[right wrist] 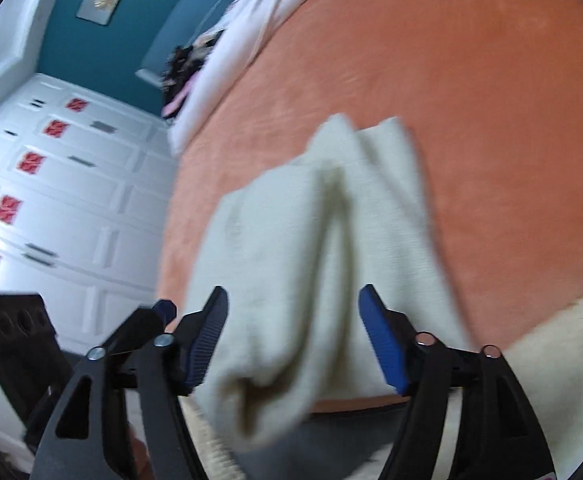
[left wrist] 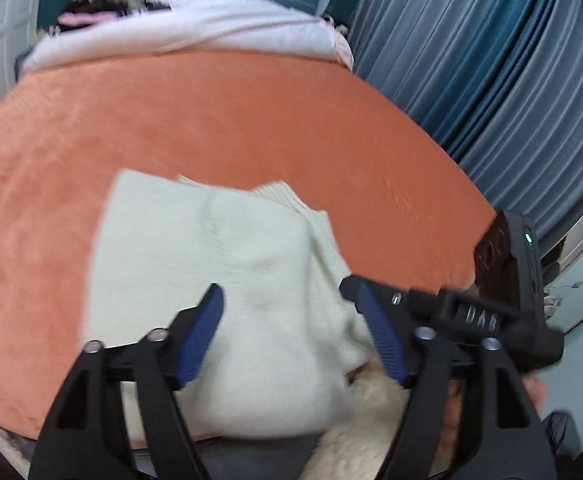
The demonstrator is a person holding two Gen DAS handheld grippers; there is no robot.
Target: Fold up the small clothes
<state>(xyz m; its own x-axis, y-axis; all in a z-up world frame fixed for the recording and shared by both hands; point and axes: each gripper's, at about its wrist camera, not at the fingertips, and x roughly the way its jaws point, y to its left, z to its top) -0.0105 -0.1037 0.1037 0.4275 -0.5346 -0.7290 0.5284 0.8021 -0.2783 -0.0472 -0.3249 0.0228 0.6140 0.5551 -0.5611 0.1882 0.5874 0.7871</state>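
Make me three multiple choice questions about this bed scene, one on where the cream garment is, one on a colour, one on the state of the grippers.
1. Where does the cream knit garment lie?
A. by the near edge of the orange blanket
B. on the white pillow
C. on the floor

2. What colour are the curtains?
A. red
B. blue
C. yellow

3. How do the left gripper and right gripper stand?
A. both shut on cloth
B. one shut
C. both open

Answers: 1 A, the garment rests on the blanket's near part. 2 B, blue pleats hang beside the bed. 3 C, each wrist view shows blue pads spread apart over the garment.
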